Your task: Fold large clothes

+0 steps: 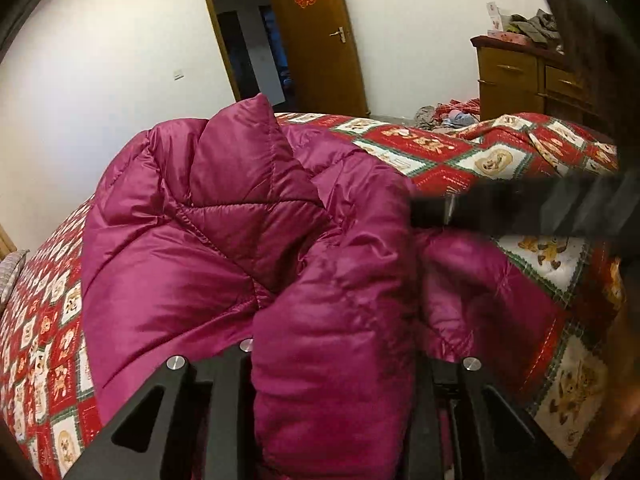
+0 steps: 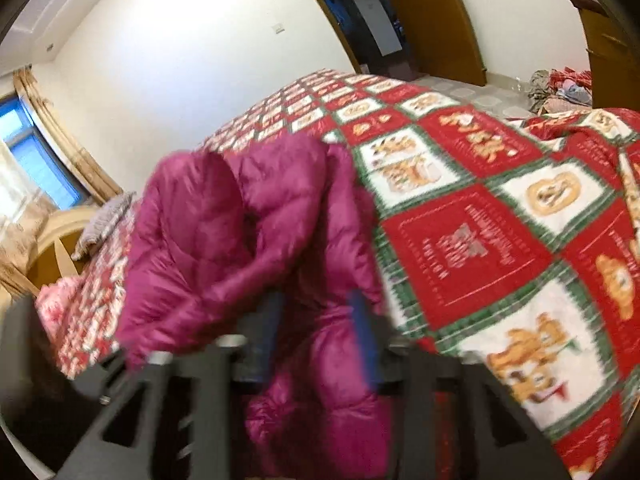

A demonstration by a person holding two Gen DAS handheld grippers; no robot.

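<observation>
A large magenta puffer jacket (image 1: 208,232) lies bunched on a bed with a red, white and green patterned quilt (image 1: 500,152). My left gripper (image 1: 336,360) is shut on a thick fold of the jacket that bulges between its fingers and hides the tips. The right gripper shows in the left wrist view (image 1: 440,210) as a dark bar reaching in from the right onto the jacket. In the right wrist view the jacket (image 2: 224,216) is blurred, and my right gripper (image 2: 318,320) is closed on a fold of it at the quilt's (image 2: 480,220) near edge.
A brown door (image 1: 316,40) stands open at the back. A wooden dresser (image 1: 524,80) with clothes on top stands at the right, with a pile of clothes (image 1: 448,114) on the floor beside it. A window with curtains (image 2: 36,160) and a headboard are at the left.
</observation>
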